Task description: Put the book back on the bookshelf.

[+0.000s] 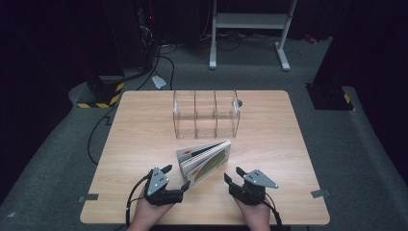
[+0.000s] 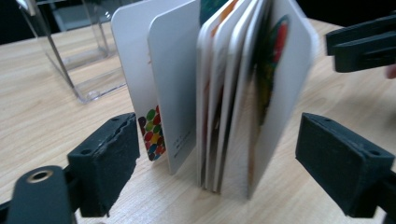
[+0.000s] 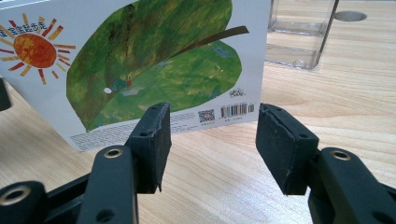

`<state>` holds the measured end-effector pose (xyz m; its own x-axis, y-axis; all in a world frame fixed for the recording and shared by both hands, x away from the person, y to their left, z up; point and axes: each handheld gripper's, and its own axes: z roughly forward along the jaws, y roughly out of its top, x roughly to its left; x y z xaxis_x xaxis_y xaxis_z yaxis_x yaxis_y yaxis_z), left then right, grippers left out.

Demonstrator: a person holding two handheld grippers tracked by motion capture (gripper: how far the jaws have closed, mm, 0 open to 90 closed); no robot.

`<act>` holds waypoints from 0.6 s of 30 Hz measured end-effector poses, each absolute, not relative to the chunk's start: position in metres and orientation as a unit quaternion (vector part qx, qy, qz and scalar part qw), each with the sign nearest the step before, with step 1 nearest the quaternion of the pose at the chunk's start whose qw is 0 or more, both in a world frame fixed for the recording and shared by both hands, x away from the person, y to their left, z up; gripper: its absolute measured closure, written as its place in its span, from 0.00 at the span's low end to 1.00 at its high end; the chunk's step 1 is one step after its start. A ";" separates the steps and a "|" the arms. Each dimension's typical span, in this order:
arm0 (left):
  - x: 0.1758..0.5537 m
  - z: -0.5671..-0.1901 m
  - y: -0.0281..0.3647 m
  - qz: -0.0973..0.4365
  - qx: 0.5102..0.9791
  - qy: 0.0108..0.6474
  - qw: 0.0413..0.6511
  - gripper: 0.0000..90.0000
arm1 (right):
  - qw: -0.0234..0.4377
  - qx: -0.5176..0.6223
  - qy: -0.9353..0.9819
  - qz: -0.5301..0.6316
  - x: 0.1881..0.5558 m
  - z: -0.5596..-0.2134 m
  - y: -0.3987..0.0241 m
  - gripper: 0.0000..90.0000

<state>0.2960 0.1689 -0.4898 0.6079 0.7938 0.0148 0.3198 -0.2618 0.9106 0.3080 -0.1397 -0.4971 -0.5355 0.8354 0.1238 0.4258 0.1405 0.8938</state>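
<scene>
Progress looks early: thick white board book with green leaf cover [image 1: 204, 161] stands fanned on the wooden table [image 1: 144, 144] between spread-jawed left gripper [image 1: 175, 177] and right gripper [image 1: 232, 174], unheld, clear three-slot acrylic rack [image 1: 206, 114] behind empty

Three cameras — one overhead, two riding low

High view looked forward and down; both gripper views sat close at tabletop height, sharing the board book [image 1: 204, 160] [image 2: 224, 93] [image 3: 135, 60].

Board book [image 2: 224, 93] stands fanned between the parted left gripper [image 2: 217, 163] pads; untouched.
</scene>
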 end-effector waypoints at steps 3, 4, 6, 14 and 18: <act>0.304 -0.490 0.166 0.246 0.758 0.372 0.477 0.11 | 0.208 0.435 0.726 0.490 0.308 -0.497 -0.140 0.50; 0.308 -0.491 0.166 0.245 0.758 0.375 0.475 0.12 | 0.208 0.437 0.725 0.490 0.307 -0.497 -0.140 0.50; 0.315 -0.492 0.167 0.247 0.756 0.381 0.471 0.12 | 0.209 0.436 0.725 0.491 0.307 -0.497 -0.141 0.50; 0.332 -0.494 0.168 0.240 0.756 0.379 0.476 0.16 | 0.207 0.439 0.724 0.490 0.307 -0.497 -0.142 0.50; 0.340 -0.498 0.169 0.226 0.755 0.376 0.487 0.17 | 0.205 0.437 0.725 0.490 0.307 -0.498 -0.141 0.50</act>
<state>0.3398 0.1691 -0.4980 0.6150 0.7881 -0.0253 0.3490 -0.2433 0.9050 0.3067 -0.1411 -0.4977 -0.5330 0.8359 0.1311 0.4330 0.1363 0.8910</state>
